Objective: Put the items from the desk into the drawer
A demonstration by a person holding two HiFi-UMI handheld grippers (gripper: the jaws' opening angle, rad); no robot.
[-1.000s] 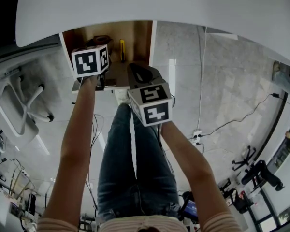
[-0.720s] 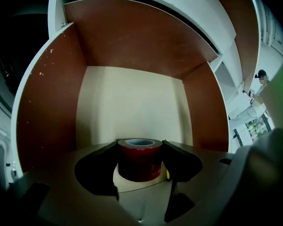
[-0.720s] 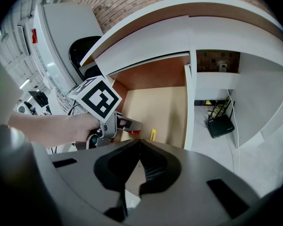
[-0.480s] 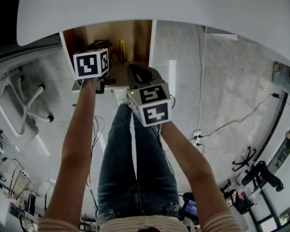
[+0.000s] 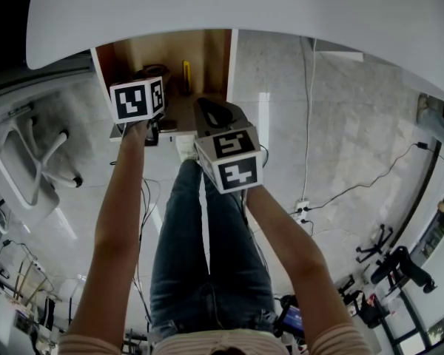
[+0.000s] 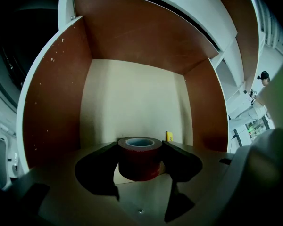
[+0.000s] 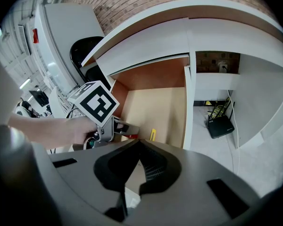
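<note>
The drawer (image 5: 206, 53) stands open under the white desk (image 5: 281, 6), with brown walls and a pale bottom (image 6: 132, 98). My left gripper (image 6: 140, 146) reaches into it, shut on a dark red tape roll (image 6: 139, 160) that stands upright between the jaws. A small yellow item (image 6: 169, 136) lies further in on the drawer bottom, the same yellow item (image 7: 153, 134) showing in the right gripper view. My right gripper (image 7: 139, 141) hovers at the drawer's front, jaws together and holding nothing. The left gripper's marker cube (image 7: 94, 102) is to its left.
The person's legs in jeans (image 5: 200, 250) stretch below the drawer. A white office chair (image 5: 37, 161) stands at the left. Cables and a power strip (image 5: 302, 207) lie on the tiled floor at the right. A black box (image 7: 220, 126) sits under the desk.
The left gripper with the tape roll has shifted only slightly at the drawer. The right gripper has stayed in place.
</note>
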